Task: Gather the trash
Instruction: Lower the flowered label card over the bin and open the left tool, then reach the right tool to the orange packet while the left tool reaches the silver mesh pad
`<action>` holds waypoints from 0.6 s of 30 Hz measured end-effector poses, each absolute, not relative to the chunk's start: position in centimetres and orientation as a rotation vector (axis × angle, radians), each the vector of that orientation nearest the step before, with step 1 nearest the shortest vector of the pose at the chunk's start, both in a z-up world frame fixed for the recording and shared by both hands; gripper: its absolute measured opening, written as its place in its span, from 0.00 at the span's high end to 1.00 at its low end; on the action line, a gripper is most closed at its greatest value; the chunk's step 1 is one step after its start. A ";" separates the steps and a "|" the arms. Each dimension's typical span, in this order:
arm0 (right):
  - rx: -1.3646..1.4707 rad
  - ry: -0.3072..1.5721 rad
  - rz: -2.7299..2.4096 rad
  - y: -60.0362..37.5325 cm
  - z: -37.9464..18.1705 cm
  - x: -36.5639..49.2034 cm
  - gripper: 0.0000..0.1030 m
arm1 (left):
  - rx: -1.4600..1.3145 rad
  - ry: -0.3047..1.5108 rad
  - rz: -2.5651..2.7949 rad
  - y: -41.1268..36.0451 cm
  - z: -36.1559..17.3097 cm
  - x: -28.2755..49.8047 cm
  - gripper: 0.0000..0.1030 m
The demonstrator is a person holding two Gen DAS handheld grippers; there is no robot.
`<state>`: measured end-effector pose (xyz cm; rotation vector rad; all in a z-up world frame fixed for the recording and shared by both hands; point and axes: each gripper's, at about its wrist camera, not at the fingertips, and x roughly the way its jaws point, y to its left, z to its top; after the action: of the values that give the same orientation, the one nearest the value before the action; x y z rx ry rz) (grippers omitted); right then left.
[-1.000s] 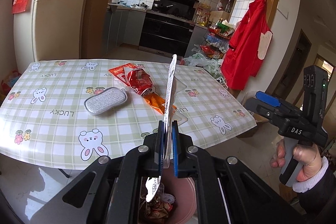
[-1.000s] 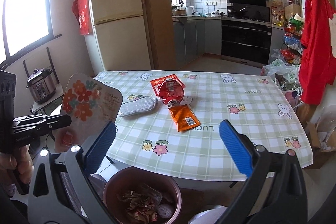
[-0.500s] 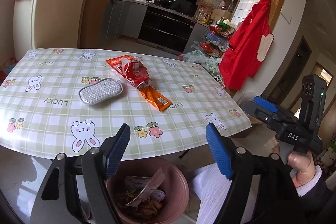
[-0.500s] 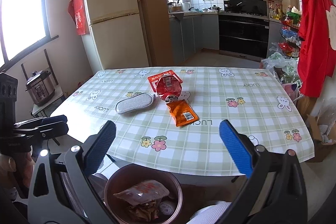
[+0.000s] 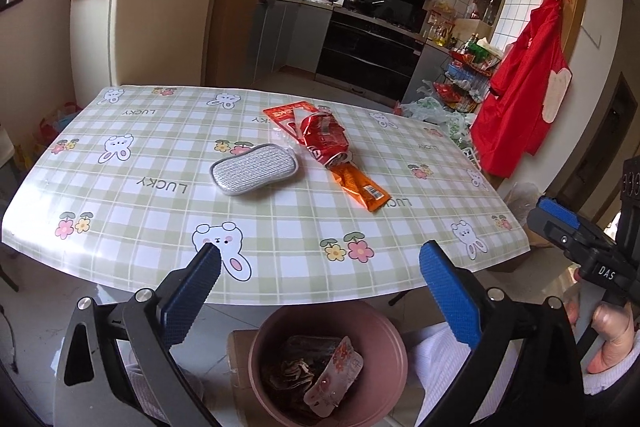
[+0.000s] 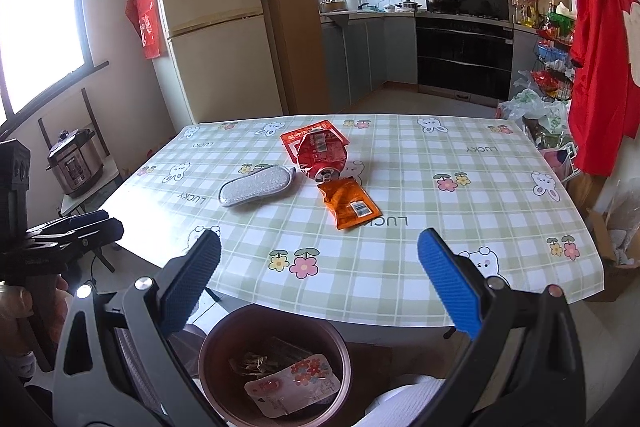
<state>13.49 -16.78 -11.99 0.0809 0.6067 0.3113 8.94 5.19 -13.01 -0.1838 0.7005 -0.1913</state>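
My left gripper (image 5: 319,259) hangs over the pink bin (image 5: 256,359); its jaws are opening and nothing is between them. A flowered card packet (image 5: 336,375) lies in the bin on top of other scraps. On the checked tablecloth (image 5: 120,187) lie a crushed red can (image 5: 324,139), an orange wrapper (image 5: 360,187) and a flat red packet (image 5: 284,117). My right gripper (image 6: 319,247) is open and holds nothing, above the same bin (image 6: 208,347), with the can (image 6: 322,155) and the orange wrapper (image 6: 350,203) ahead.
A grey sponge (image 5: 256,169) lies left of the can. A fridge (image 6: 212,27) stands behind the table and a red apron (image 5: 520,99) hangs on the right. A pressure cooker (image 6: 76,167) sits on a low stand at the left. A cardboard box (image 6: 612,251) is on the floor at the right.
The left jaws went from shut on the upright flowered card to wide open. The card dropped into the bin and lies there. The right gripper stayed in place.
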 end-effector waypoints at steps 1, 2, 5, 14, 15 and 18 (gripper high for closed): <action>0.075 0.612 0.306 -16.7 -12.2 13.6 0.05 | -0.184 0.707 -0.182 5.3 -13.3 9.0 0.06; 0.071 0.621 0.302 -16.7 -12.5 13.8 0.05 | -0.186 0.715 -0.174 5.5 -13.7 9.2 0.06; 0.068 0.647 0.296 -16.7 -13.4 14.5 0.05 | -0.196 0.747 -0.156 6.1 -14.8 9.9 0.06; 0.081 0.737 0.295 -16.0 -16.7 17.8 0.05 | -0.207 0.820 -0.120 7.3 -17.9 11.9 0.06; 0.083 0.751 0.297 -15.9 -17.2 18.3 0.05 | -0.207 0.827 -0.116 7.5 -18.3 12.2 0.06; 0.081 0.783 0.300 -15.5 -18.4 19.8 0.05 | -0.209 0.850 -0.106 7.9 -19.4 13.0 0.06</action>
<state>19.79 -15.49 -18.41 0.0805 0.7831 0.2997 13.00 7.90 -19.38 -0.2093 0.8503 -0.1063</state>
